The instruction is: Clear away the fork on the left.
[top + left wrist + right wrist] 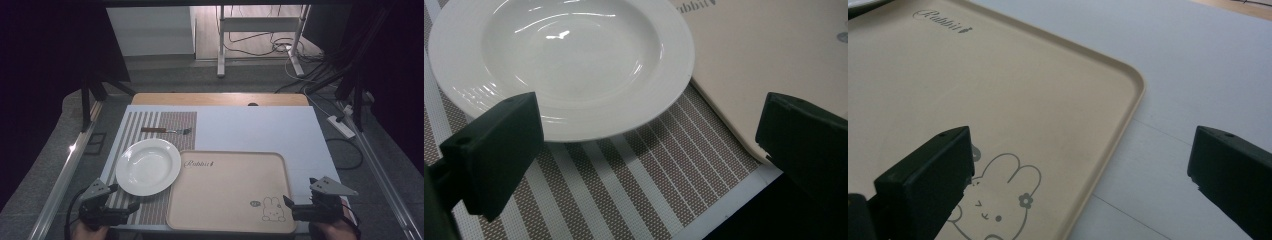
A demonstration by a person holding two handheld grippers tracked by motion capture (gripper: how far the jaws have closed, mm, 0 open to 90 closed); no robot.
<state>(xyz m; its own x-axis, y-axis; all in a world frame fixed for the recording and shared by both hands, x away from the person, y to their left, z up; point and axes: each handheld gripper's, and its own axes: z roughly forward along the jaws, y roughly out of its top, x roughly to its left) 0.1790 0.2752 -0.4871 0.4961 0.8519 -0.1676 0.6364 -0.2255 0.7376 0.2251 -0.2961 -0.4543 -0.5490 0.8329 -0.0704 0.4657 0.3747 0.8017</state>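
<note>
Two grippers, both at the near edge with jaws spread wide and nothing between them. Left gripper [121,199] sits just near-left of the white plate [148,166], which rests on the striped placemat [150,210] with its right rim touching or slightly over the left edge of the beige tray [230,187] — can't tell which. Right gripper [295,207] hovers over the tray's near-right corner by the rabbit print. Fork [166,131] lies at the far end of the mat, well apart from both.

Likely step: left gripper takes the plate. In the left gripper view the plate [561,65] sits ahead of the jaws, not yet between them. My take on doing it cleanly:
- come in low and level, one jaw under the near rim, one over it
- bite on the flat rim, not the bowl slope — glazed, will slip
- lift straight up before moving right, so the rim clears the tray lip
- keep the right gripper off the tray until the plate is clear
</note>
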